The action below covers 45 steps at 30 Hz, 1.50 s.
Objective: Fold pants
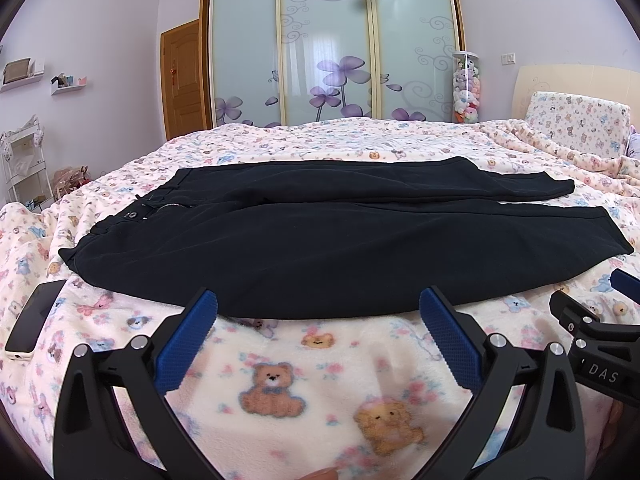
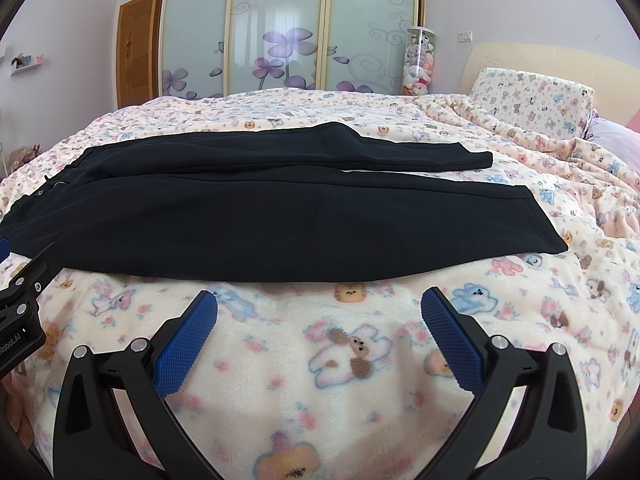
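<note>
Phone on teddy-bear blanket, left of left gripper. Left gripper spread wide, empty, fingertips at near edge of black pants. Pants flat, unfolded, waistband left, legs running right. Right gripper wide, empty, just short of pants.

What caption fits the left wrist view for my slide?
Open left gripper at the near edge of black pants lying flat on a teddy-bear blanket.
</note>
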Motion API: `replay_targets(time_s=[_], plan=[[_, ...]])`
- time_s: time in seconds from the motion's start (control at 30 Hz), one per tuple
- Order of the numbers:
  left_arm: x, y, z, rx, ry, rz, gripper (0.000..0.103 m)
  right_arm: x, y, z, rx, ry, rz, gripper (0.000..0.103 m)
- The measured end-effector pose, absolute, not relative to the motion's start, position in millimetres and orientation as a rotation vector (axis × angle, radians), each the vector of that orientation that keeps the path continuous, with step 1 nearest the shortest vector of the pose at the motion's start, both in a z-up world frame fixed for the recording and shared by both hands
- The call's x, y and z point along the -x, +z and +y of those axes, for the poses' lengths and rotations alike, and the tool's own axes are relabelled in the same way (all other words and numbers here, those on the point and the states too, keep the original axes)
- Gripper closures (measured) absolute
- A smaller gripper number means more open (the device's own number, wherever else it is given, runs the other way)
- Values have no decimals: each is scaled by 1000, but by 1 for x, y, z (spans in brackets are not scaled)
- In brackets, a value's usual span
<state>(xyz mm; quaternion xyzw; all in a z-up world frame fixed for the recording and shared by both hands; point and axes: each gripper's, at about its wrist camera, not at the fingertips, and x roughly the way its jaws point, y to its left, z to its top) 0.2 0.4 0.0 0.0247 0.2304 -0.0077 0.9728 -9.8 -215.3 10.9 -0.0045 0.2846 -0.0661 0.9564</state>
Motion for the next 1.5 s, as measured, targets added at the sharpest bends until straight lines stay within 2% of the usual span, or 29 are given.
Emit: replay_targets(time_s=[1.27, 1.5], plan=[[-1, 1, 1, -46, -23, 468, 2, 9, 15, -225, -38, -125, 580, 1], [-10, 23, 3, -43, -3, 434, 2, -6, 52, -274, -170, -44, 530, 1]])
